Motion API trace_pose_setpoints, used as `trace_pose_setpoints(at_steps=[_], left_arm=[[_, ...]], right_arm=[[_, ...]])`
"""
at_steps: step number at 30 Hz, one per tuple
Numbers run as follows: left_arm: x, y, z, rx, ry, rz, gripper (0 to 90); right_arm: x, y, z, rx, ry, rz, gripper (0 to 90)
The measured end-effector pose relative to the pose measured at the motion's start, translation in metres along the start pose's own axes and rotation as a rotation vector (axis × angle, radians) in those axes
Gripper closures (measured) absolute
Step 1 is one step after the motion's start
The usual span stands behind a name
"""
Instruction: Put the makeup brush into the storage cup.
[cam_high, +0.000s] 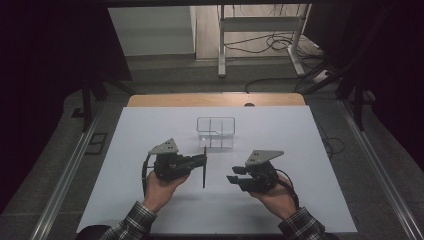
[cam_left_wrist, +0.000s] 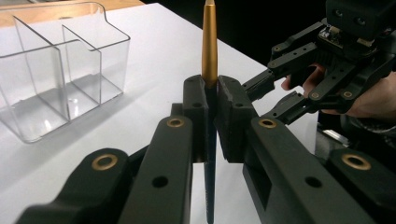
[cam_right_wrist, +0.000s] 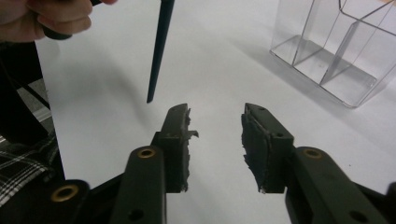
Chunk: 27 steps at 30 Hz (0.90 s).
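Observation:
A slim pen with a gold upper part and a dark tapered lower part stands upright above the white table, clamped in my left gripper. In the left gripper view, that gripper's pads press on the pen from both sides. My right gripper is a short way to the right of the pen, open. Nothing lies between its jaws. A clear plastic organiser with several compartments stands empty behind both grippers.
A white sheet covers the table, with a wooden edge at the far side. Beyond the table are a metal stand and cables on the floor. Dark curtains hang on both sides.

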<state>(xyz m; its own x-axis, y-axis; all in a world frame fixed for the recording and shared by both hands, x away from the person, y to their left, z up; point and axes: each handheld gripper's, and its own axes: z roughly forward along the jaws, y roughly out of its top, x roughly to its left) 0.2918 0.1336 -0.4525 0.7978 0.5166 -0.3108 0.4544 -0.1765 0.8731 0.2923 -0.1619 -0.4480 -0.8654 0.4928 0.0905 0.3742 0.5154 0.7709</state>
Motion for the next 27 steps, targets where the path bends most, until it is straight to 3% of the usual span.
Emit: trace_pose_setpoints(at_steps=[27], left_arm=[[0.004,0.008,-0.028,-0.050,0.089,0.038,83.3]], right_arm=[[-0.012,-0.018,-0.021,0.045,-0.062,0.016,42.8]])
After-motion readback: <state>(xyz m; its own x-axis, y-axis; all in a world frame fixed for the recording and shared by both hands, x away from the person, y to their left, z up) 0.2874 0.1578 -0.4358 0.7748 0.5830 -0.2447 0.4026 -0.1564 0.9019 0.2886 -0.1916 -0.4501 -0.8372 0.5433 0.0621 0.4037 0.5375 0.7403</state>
